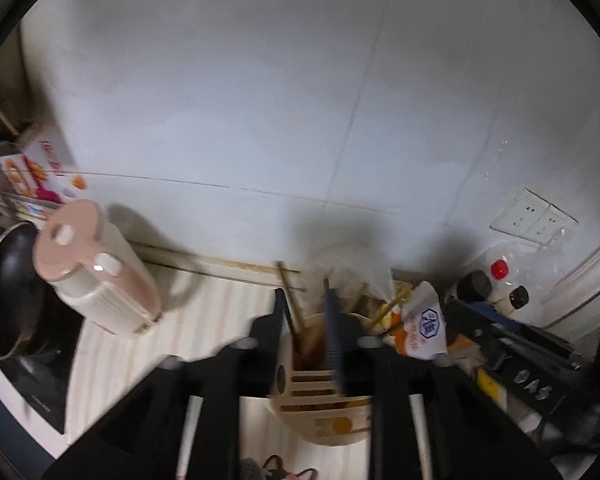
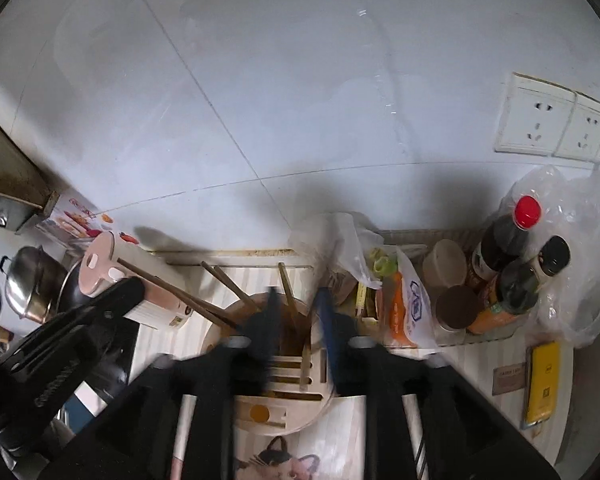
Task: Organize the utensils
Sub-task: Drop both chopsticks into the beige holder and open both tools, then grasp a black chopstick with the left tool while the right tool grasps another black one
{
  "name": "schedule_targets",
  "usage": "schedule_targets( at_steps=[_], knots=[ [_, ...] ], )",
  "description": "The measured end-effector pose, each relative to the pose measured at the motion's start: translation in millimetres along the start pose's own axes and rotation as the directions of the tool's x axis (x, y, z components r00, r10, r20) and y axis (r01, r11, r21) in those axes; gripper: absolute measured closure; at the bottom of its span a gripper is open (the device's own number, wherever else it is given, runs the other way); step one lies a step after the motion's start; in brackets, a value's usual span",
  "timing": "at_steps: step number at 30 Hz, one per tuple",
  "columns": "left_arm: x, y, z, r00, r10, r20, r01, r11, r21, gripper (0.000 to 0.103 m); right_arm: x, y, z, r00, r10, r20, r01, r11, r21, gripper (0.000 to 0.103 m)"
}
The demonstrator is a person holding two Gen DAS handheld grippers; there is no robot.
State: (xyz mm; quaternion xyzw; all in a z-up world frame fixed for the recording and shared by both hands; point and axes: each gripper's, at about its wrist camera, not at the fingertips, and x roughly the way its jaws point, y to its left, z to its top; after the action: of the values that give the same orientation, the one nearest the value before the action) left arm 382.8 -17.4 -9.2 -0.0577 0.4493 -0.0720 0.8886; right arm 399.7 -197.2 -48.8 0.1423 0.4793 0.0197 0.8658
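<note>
Against white tiles, blue-handled utensil (image 1: 334,336) stands handle-up, nearly vertical, in holder (image 1: 324,412).

We see a wall of large pale grey tiles (image 2: 260,100) filling the upper frame, dimly lit and shadowed low in the centre. At right, a white double power socket (image 2: 556,120) sits on it. Below runs a cream striped countertop (image 1: 204,320).

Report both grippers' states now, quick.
Left gripper: open over the utensil holder, gripping nothing.
Right gripper: open over the same holder, gripping nothing.
</note>
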Motion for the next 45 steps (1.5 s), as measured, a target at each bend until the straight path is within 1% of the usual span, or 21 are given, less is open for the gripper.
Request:
schedule_targets(
  at_steps=[1, 2, 3, 5, 6, 7, 8, 11, 15, 19, 23, 24, 26, 29, 31, 34, 36, 38, 39, 42, 45],
  knots=[
    [-4.4, 1.1, -1.3, 1.0, 0.008, 0.008, -0.008, 1.0, -0.003, 0.047, -7.1, -3.4, -1.7, 1.0, 0.001, 0.017, -0.002, 1.0, 0.013, 0.06],
    [-11.1, 3.6, -3.9, 0.999, 0.018, 0.029, -0.018, 1.0, -0.011, 0.033, -13.8, -6.4, -4.1, 1.0, 0.005, 0.029, -0.006, 1.0, 0.022, 0.059],
    [-21.2, 7.2, -9.5, 0.997, 0.029, 0.072, -0.027, 0.999, -0.025, 0.028, -19.7, -10.0, -6.8, 0.999, 0.007, 0.041, -0.008, 1.0, 0.028, 0.059],
    [-31.1, 12.9, -20.4, 0.993, 0.043, 0.11, -0.039, 0.999, -0.038, 0.025, -35.4, -18.9, -14.9, 0.997, 0.0, 0.074, -0.003, 0.999, 0.047, 0.057],
    [-33.2, 14.0, -25.6, 0.992, 0.053, 0.114, -0.047, 0.998, -0.048, 0.01, -42.4, -24.0, -20.6, 0.996, -0.011, 0.086, 0.006, 0.998, 0.056, 0.056],
    [-33.9, 15.0, -30.3, 0.992, 0.059, 0.112, -0.053, 0.997, -0.052, 0.001, -47.7, -30.7, -27.5, 0.995, -0.028, 0.093, 0.022, 0.997, 0.067, 0.052],
    [-35.1, 15.8, -39.1, 0.992, 0.062, 0.109, -0.056, 0.997, -0.055, 0.0, -52.0, -36.3, -33.3, 0.994, -0.043, 0.098, 0.035, 0.996, 0.079, 0.048],
    [-27.3, 12.5, -60.6, 0.994, 0.08, 0.078, -0.077, 0.996, -0.045, 0.0, -61.3, -57.6, -60.0, 0.989, -0.101, 0.105, 0.089, 0.989, 0.115, 0.046],
    [1.1, 7.0, -102.5, 0.995, 0.098, -0.014, -0.098, 0.995, -0.004, 0.0, -56.8, -87.5, -104.5, 0.987, -0.15, 0.066, 0.139, 0.98, 0.146, 0.037],
    [46.8, -4.1, -150.4, 0.977, 0.169, -0.134, -0.161, 0.985, 0.065, 0.0, -26.5, -129.3, -157.1, 0.978, -0.199, -0.056, 0.206, 0.962, 0.181, 0.036],
    [93.9, -13.1, -199.2, 0.942, 0.21, -0.263, -0.187, 0.976, 0.11, 0.0, 11.0, -167.2, -203.2, 0.958, -0.224, -0.179, 0.26, 0.941, 0.217, 0.037],
    [102.1, -14.5, -209.2, 0.933, 0.215, -0.288, -0.187, 0.975, 0.121, 0.0, 21.9, -176.0, -213.9, 0.952, -0.221, -0.213, 0.268, 0.937, 0.225, 0.038],
    [115.0, -18.9, -223.5, 0.919, 0.225, -0.323, -0.189, 0.972, 0.141, 0.0, 42.0, -188.6, -232.6, 0.938, -0.214, -0.273, 0.28, 0.932, 0.231, 0.051],
    [137.0, -29.3, -246.9, 0.894, 0.259, -0.365, -0.199, 0.96, 0.195, 0.0, 70.5, -200.4, -256.1, 0.918, -0.198, -0.345, 0.288, 0.929, 0.231, 0.06],
    [147.2, -34.3, -256.3, 0.88, 0.278, -0.385, -0.203, 0.953, 0.224, 0.0, 86.6, -204.2, -268.1, 0.904, -0.192, -0.383, 0.292, 0.931, 0.221, 0.065],
    [159.3, -42.5, -270.2, 0.863, 0.299, -0.407, -0.203, 0.943, 0.262, 0.0, 101.0, -204.8, -280.3, 0.89, -0.181, -0.419, 0.287, 0.936, 0.204, 0.068],
    [162.6, -49.5, -275.6, 0.859, 0.303, -0.412, -0.197, 0.939, 0.281, 0.0, 110.2, -201.8, -287.0, 0.874, -0.193, -0.446, 0.292, 0.942, 0.165, 0.074],
    [164.0, -57.4, -279.1, 0.857, 0.303, -0.416, -0.189, 0.937, 0.294, 0.0, 117.6, -198.2, -293.2, 0.861, -0.192, -0.471, 0.286, 0.949, 0.136, 0.088],
    [163.9, -62.8, -281.0, 0.858, 0.301, -0.417, -0.181, 0.936, 0.303, 0.0, 117.4, -194.0, -294.2, 0.855, -0.243, -0.458, 0.314, 0.946, 0.085, 0.096],
    [163.8, -83.4, -283.0, 0.865, 0.283, -0.414, -0.149, 0.933, 0.328, 0.0, 115.0, -202.9, -298.4, 0.855, -0.239, -0.459, 0.319, 0.942, 0.102, 0.098],
    [166.9, -113.6, -285.4, 0.872, 0.237, -0.428, -0.091, 0.938, 0.335, 0.0, 104.9, -230.3, -303.3, 0.856, -0.237, -0.459, 0.34, 0.928, 0.155, 0.098]
  ],
)
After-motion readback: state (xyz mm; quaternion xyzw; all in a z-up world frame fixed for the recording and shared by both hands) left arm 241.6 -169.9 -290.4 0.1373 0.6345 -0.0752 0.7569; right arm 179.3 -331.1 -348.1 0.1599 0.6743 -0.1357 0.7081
